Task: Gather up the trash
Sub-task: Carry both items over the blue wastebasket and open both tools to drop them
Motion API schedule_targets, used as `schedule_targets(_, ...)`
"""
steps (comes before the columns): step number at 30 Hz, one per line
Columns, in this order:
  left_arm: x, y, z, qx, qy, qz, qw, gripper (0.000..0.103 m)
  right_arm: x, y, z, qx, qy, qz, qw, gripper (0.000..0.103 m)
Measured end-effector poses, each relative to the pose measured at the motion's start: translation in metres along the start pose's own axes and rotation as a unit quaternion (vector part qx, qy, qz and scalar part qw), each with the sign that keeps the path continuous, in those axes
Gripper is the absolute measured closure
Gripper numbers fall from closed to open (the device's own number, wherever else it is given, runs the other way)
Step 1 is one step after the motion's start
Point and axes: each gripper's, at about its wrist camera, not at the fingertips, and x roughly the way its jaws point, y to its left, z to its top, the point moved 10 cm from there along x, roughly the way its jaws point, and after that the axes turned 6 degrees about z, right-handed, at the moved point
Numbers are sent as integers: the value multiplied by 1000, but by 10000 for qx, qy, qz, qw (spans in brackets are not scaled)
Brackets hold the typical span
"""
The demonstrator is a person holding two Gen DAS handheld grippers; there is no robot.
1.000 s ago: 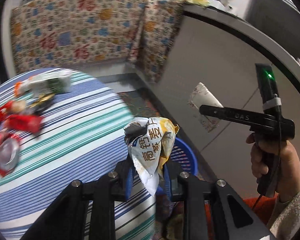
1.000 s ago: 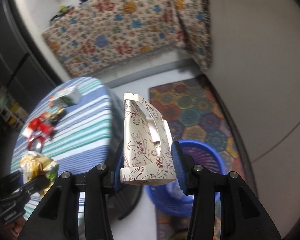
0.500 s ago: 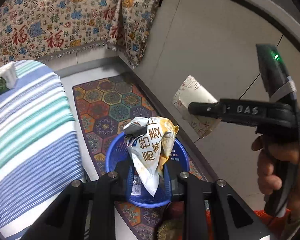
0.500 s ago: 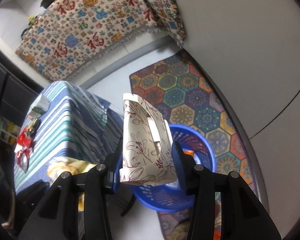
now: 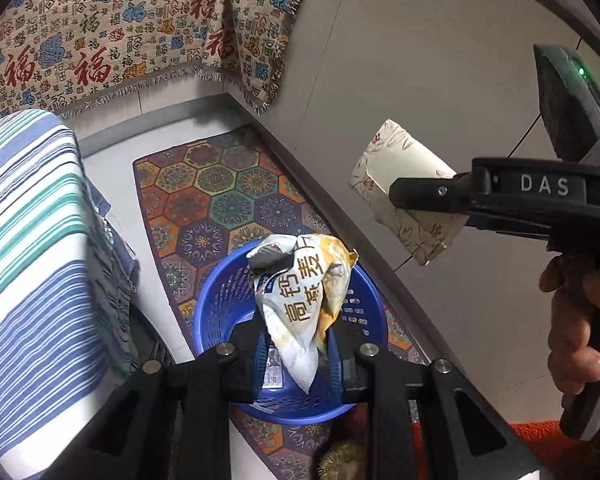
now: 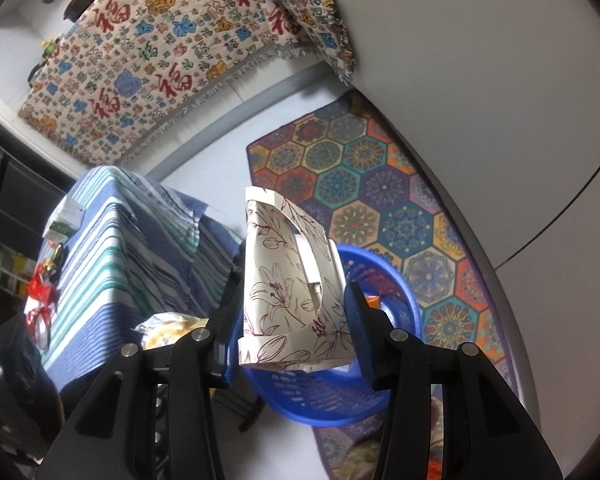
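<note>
My left gripper (image 5: pixel 296 356) is shut on a crumpled white and yellow snack bag (image 5: pixel 304 292) and holds it right above the blue trash basket (image 5: pixel 216 320) on the floor. My right gripper (image 6: pixel 292 320) is shut on a flattened floral paper box (image 6: pixel 284 288) above the near rim of the same basket (image 6: pixel 396 300). In the left wrist view the right gripper (image 5: pixel 396 196) shows at the right, with the floral box (image 5: pixel 404 184) in it, higher than the basket. The snack bag also shows in the right wrist view (image 6: pixel 172 322).
The basket stands on a hexagon-patterned mat (image 5: pixel 228 192) beside a table with a striped cloth (image 5: pixel 32 264). Red wrappers (image 6: pixel 40 292) and a small carton (image 6: pixel 66 216) lie on the table. A patterned cloth (image 6: pixel 172 48) drapes the counter behind. A grey wall (image 5: pixel 420 80) is at the right.
Both grippers have swung from above the table toward the floor and closer to the basket. The snack bag now hangs over the basket's opening. Both grips are unchanged.
</note>
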Motion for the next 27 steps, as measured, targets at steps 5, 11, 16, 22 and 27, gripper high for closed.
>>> schedule_targets(5, 11, -5, -5, 109, 43, 33, 9999, 74, 2, 2, 2, -12, -46, -11, 10000, 52)
schedule_targets(11, 29, -8, -7, 137, 31, 15, 9999, 44, -3, 0, 7, 66, -190, 20, 9998, 38)
schedule_targets(16, 26, -5, -6, 37, -3, -13, 10000, 44, -11, -1, 12, -13, -355, -49, 9994, 37)
schedule_targets(22, -4, -8, -3, -5, -249, -47, 9997, 44, -29, 7, 22, -441, -753, -489, 9950, 29)
schedule_targets(27, -46, -5, -5, -73, -525, -77, 9986, 44, -45, 25, 32, -843, -1182, -721, 9868, 26)
